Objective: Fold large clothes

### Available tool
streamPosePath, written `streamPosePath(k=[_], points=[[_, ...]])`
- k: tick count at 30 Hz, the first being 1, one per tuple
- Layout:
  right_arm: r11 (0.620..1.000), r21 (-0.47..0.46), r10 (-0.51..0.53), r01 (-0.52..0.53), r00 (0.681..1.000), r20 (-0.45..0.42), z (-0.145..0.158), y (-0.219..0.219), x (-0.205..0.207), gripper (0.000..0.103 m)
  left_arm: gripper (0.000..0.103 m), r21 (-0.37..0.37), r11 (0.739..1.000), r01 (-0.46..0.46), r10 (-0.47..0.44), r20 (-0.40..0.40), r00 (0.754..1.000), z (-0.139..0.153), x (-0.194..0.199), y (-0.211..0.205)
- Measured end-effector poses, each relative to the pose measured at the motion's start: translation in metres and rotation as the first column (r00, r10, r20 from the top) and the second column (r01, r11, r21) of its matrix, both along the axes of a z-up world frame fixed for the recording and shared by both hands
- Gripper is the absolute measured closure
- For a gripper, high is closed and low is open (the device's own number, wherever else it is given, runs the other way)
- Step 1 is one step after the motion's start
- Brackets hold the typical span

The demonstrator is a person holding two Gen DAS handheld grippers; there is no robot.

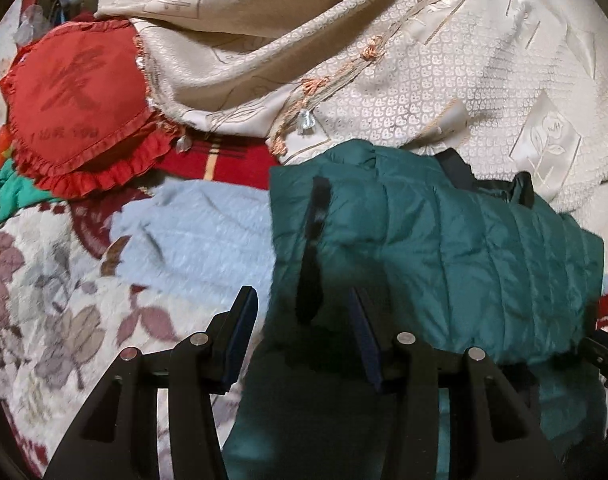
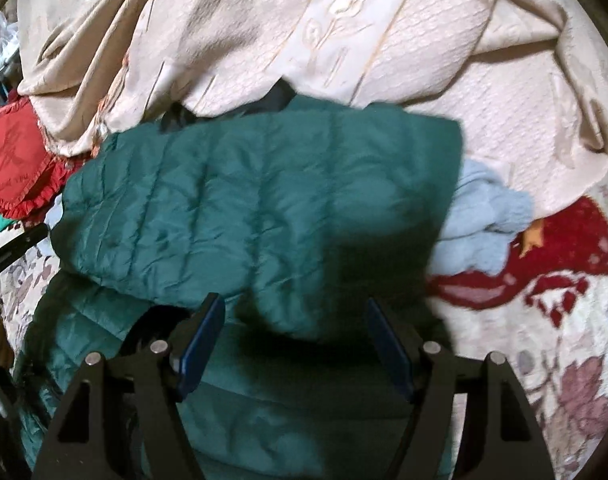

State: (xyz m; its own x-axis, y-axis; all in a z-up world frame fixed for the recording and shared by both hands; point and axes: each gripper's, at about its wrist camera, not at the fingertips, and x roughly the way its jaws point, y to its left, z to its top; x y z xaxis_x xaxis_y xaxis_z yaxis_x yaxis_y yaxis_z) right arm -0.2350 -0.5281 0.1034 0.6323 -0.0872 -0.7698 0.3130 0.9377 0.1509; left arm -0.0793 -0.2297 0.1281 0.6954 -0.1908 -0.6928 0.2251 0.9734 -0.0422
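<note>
1. Nearest in the left wrist view is the left gripper (image 1: 304, 308). Its two fingers stand apart, with a gap between the blue pads. The left edge of the green quilted jacket (image 1: 444, 248) lies under and between them, but the pads do not press on it.
2. In the right wrist view the right gripper (image 2: 293, 320) has its jaws spread wide. A fold of the same jacket (image 2: 243, 208) lies in the gap, and the pads do not touch it as far as I can see.
3. The jacket is folded over itself, with an upper layer lying across a lower layer. It rests on the floral blanket (image 1: 43, 300), which is white with red and mauve flowers. A dark strip (image 1: 314, 240) runs along the left edge of the jacket, and a dark lining shows at its far edge.
4. A light blue fleece cloth (image 1: 199, 232) lies under the jacket and comes out at its left side and also at its right side (image 2: 484, 224).
5. Farther away on the left is a red heart-shaped cushion (image 1: 75, 108) with a frill.
6. Farthest is a cream bedspread (image 1: 404, 80) with woven pattern and tassels. It is bunched in large folds, and its near edge touches the far edge of the jacket.
</note>
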Motion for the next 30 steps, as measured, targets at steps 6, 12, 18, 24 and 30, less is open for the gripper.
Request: streamPosePath(k=[6,12,18,24,30], points=[[1.0,-0.019,0.016,-0.017,0.999,-0.031,-0.01,0.019,-0.004,0.027,0.073,-0.004,1.0,0.006,-0.006,0.003,1.0,0.003,-0.024,0.015],[0.999,-0.054,0.001,-0.004,0.999,-0.053,-0.003,0.021,-0.026,0.027,0.073,-0.001,1.0,0.018,-0.018,0.016,1.0,0.007,-0.043,0.022],[0.999,-0.028,-0.023,0.02,0.996,-0.085,-0.012,0.015,-0.048,0.027,0.073,0.007,1.0,0.024,-0.024,0.016,1.0,0.006,-0.061,0.029],[0.999,0.006,-0.047,0.048,0.995,-0.086,-0.019,0.011,-0.074,0.027,0.073,0.018,0.999,0.035,-0.036,0.011,0.999,0.003,-0.076,0.033],[0.998,0.01,-0.057,0.059,0.993,-0.099,-0.021,0.01,-0.102,0.027,0.073,0.022,0.999,0.045,-0.045,-0.004,0.999,-0.001,-0.091,0.039]])
